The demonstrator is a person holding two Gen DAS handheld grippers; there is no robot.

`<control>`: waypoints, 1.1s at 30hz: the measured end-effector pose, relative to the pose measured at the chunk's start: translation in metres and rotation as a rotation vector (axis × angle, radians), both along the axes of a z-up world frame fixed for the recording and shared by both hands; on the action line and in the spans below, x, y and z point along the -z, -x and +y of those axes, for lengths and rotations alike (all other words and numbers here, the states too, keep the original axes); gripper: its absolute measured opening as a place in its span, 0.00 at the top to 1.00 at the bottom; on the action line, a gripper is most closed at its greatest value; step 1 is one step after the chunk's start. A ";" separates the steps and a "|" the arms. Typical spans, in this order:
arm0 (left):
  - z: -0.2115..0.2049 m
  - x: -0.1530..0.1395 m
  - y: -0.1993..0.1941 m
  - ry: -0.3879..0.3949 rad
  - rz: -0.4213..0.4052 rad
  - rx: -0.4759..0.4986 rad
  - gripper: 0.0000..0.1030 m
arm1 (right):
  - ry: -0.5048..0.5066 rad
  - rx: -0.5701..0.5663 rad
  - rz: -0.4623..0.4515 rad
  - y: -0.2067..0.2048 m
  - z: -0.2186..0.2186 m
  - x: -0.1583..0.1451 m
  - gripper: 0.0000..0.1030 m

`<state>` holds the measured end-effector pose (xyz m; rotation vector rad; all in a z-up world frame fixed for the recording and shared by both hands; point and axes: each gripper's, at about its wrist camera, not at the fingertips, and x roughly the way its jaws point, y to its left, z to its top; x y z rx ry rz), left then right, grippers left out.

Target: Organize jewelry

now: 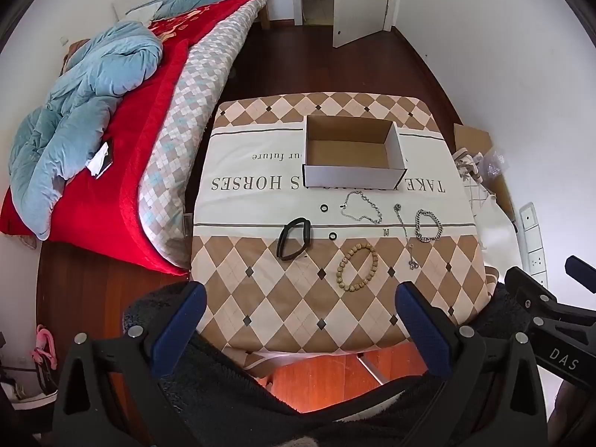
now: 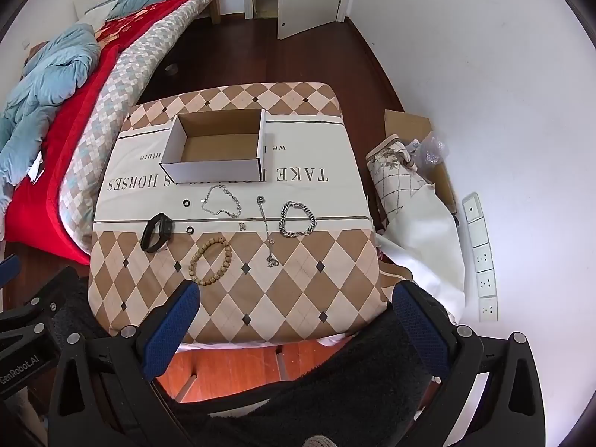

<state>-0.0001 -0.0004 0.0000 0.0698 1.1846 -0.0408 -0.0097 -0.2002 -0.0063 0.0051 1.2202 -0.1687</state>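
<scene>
An empty cardboard box [image 1: 354,152] [image 2: 219,149] stands at the back of a small table covered with a diamond-pattern cloth [image 1: 283,298] [image 2: 298,298]. In front of it lie a black band [image 1: 294,238] [image 2: 156,232], two small black rings [image 1: 325,207] [image 1: 332,236], a thin silver chain [image 1: 363,206] [image 2: 221,201], a long thin necklace [image 1: 404,231] [image 2: 266,227], a chunky silver bracelet [image 1: 428,225] [image 2: 298,219] and a wooden bead bracelet [image 1: 357,268] [image 2: 210,260]. My left gripper [image 1: 300,320] and right gripper [image 2: 296,320] are both open and empty, held above the table's near edge.
A bed [image 1: 111,130] with red blanket and blue quilt lies left of the table. Folded cloth and cardboard [image 2: 409,171] sit on the floor at the right by a white wall with sockets [image 2: 484,257]. An open door [image 1: 361,0] is at the back.
</scene>
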 end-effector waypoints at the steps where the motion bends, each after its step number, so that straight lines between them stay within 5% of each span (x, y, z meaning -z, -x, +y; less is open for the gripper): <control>1: 0.000 0.000 0.000 0.006 0.004 -0.001 0.00 | 0.001 0.000 -0.002 0.000 0.000 0.000 0.00; 33: -0.006 -0.004 0.001 0.022 0.000 -0.001 0.00 | 0.009 0.003 -0.007 0.002 -0.002 -0.005 0.00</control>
